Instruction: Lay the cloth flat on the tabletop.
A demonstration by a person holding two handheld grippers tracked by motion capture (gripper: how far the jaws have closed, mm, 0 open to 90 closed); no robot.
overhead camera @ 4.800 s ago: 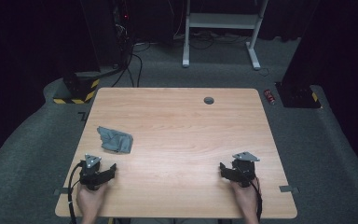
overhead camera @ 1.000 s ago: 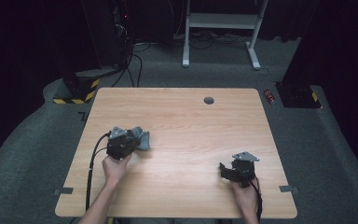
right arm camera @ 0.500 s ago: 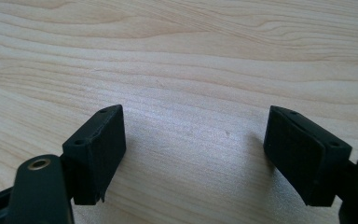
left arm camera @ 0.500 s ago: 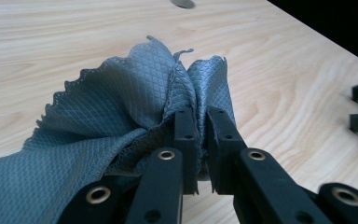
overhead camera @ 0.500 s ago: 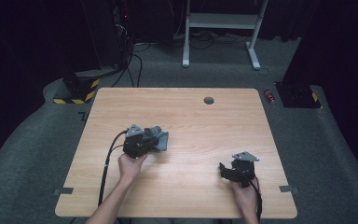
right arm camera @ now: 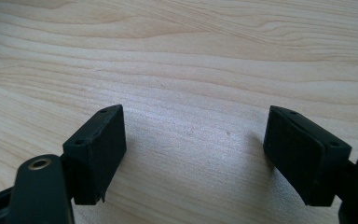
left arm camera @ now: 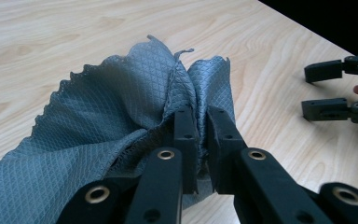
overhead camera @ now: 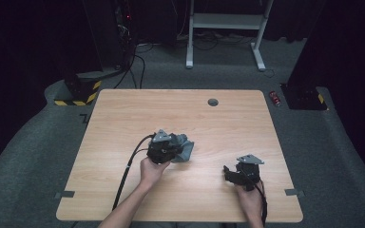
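Left gripper (left arm camera: 200,135) clamped on grey cloth (left arm camera: 121,116), dragged it from table's left toward centre | right gripper (right arm camera: 193,149) idle, jaws wide | handover looked close

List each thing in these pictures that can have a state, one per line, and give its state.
Cloth: bunched, pinched at a fold, the rest trailing on the table.
Left gripper: shut on the cloth.
Right gripper: open, nothing between its jaws, low over bare wood.
Table: bare apart from the cloth.
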